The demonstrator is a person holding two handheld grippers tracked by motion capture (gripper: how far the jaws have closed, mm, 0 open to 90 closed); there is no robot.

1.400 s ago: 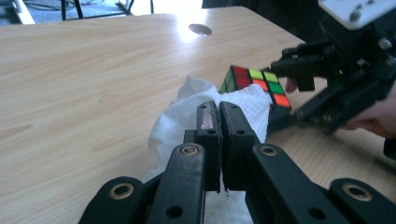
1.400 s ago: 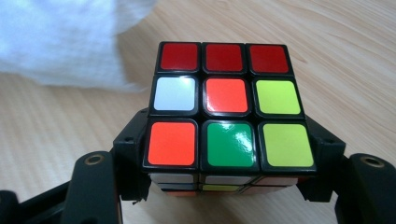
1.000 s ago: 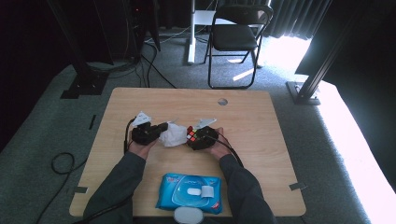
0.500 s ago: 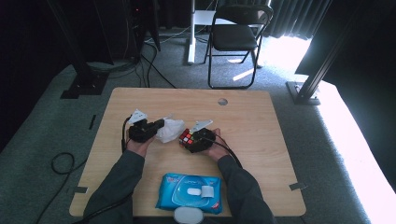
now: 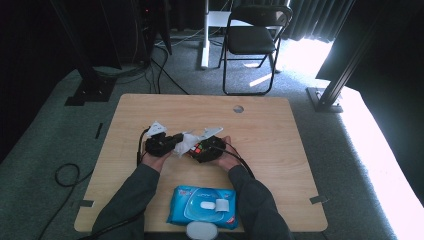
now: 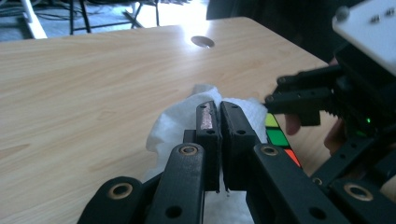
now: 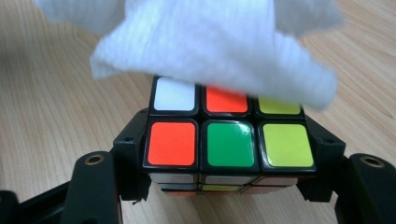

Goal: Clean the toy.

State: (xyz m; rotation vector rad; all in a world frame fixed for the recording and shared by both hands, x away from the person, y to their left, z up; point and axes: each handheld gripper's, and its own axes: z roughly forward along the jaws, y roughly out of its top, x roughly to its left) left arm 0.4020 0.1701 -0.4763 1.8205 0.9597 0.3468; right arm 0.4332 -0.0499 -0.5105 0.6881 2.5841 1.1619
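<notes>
At table centre, cube (image 7: 227, 140) clamped between right gripper (image 5: 207, 148) jaws; wipe (image 6: 187, 116) pinched in closed left gripper (image 5: 162, 144) jaws, laid over cube; forearms converged.

No lettering, label or number can be read anywhere.

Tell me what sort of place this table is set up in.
Probably a lab or studio set up for recording. A lone wooden table stands on grey carpet, with a folding chair, dark curtains, black metal stands and loose cables behind it.
</notes>
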